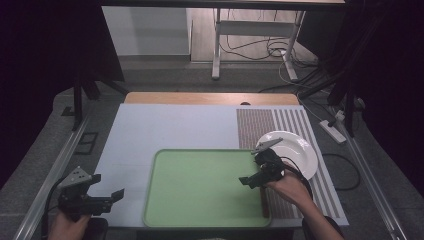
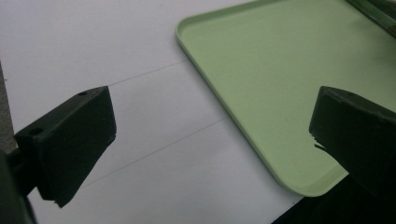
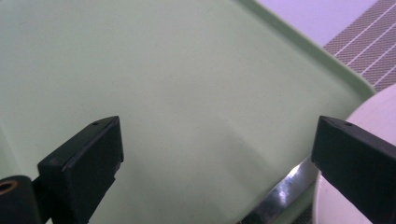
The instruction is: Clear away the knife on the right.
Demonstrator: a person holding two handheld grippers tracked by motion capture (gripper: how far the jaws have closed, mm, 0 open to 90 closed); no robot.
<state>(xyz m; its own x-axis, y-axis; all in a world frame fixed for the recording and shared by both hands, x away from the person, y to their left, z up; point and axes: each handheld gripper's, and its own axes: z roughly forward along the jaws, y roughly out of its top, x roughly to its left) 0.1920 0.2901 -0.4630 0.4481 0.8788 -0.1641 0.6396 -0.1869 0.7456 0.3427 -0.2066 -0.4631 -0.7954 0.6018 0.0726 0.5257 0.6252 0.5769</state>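
Right claw (image 1: 256, 172) released, jaws wide, hovering over green tray's (image 1: 200, 187) right edge, just beside white plate (image 1: 300, 152). Left claw (image 1: 107, 187) released, empty, over tabletop (image 1: 165, 127) left of tray.

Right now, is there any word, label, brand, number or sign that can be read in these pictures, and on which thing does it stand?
None: no readable text in any view.
Green tray: plain, no print.
White plate: plain, no mark.
Striped placemat: woven lines, no letters.
Left tongs and right tongs: black, open, no brand visible.
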